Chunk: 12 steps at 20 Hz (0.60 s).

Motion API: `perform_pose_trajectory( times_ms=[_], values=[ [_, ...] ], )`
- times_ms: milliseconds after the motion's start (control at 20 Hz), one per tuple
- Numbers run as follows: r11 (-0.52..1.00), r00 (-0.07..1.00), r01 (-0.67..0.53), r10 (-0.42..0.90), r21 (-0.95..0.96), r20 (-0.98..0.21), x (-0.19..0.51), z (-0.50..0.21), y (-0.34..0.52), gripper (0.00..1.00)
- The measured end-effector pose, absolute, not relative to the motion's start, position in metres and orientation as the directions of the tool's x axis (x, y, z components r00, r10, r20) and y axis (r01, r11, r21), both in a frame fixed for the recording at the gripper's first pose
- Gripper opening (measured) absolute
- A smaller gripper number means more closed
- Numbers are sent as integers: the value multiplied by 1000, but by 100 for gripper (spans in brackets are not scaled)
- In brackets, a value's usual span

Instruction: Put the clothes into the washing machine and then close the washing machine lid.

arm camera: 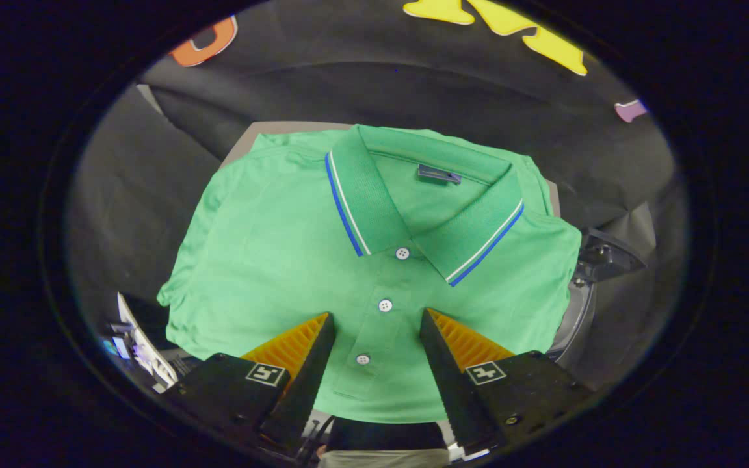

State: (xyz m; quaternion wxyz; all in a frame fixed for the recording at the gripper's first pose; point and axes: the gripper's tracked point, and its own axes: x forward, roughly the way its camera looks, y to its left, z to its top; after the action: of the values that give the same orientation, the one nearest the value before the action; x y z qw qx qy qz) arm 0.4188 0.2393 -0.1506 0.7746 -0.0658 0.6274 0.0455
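A folded green polo shirt (283, 247) with a blue-and-white striped collar (358, 195) lies flat on a grey surface (244, 140), buttons facing up. My gripper (376, 315) hovers over its lower front, open, with the button placket running up between the two fingers. Nothing is held between them. Beside the shirt's right shoulder, part of a dark grey rounded machine body (599, 260) shows past the shirt's edge.
Black cloth walls (381, 91) surround the surface on all sides. To the left of the fingers sits a white-edged device with small lit parts (134, 338). Below the shirt's hem a dark gap and a pale strip (381, 458) show.
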Motion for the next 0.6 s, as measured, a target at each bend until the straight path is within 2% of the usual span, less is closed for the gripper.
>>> perform_pose_trajectory(
  times_ms=[50, 100, 150, 250, 300, 450, 600],
  values=[
    [995, 203, -100, -5, -26, -979, 421, -153, 239, 73],
    [998, 189, -56, -2, -13, -982, 423, -151, 235, 68],
    [999, 178, -36, -8, -15, -984, 425, -152, 232, 53],
    [997, 179, -73, 2, -11, -984, 427, -153, 236, 36],
    [995, 179, -95, 9, -8, -984, 428, -153, 235, 32],
    [996, 152, -85, 29, 16, -988, 429, -151, 233, 9],
    [995, 127, -92, 59, 48, -990, 425, -149, 233, 7]
  ],
)
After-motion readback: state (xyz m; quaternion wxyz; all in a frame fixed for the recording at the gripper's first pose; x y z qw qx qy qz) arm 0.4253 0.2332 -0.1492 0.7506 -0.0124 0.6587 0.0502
